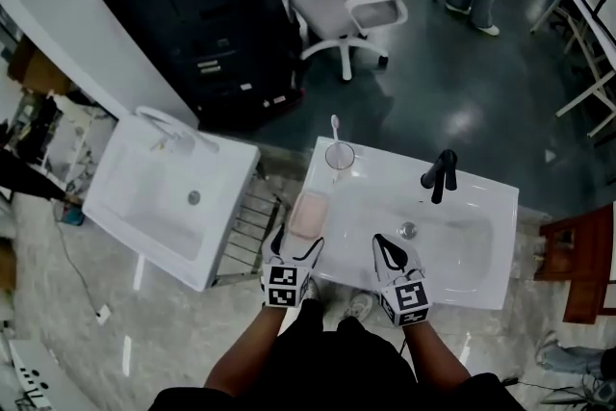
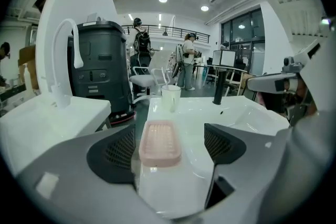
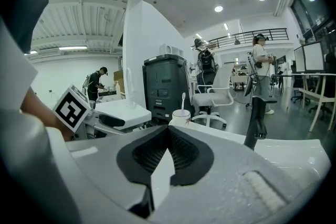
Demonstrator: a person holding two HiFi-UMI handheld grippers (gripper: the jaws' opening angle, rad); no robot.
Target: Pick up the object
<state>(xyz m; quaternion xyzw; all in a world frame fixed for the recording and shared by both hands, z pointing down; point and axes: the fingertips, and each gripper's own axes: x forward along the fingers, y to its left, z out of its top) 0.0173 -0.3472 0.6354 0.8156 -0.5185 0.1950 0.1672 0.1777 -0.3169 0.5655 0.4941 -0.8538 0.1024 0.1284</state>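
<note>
My left gripper [image 2: 170, 147] had its jaws wide apart with the pink soap dish [image 2: 159, 142] between them, nearer the left jaw and not gripped, which only that gripper's own view showed. My right gripper [image 3: 167, 150] was closed on nothing. The head view put the dish on the sink [image 1: 472, 292], on its left ledge right by the edge, with a cup [image 1: 339, 155] holding a toothbrush [image 1: 335, 125] behind it and open basin to the right.
</note>
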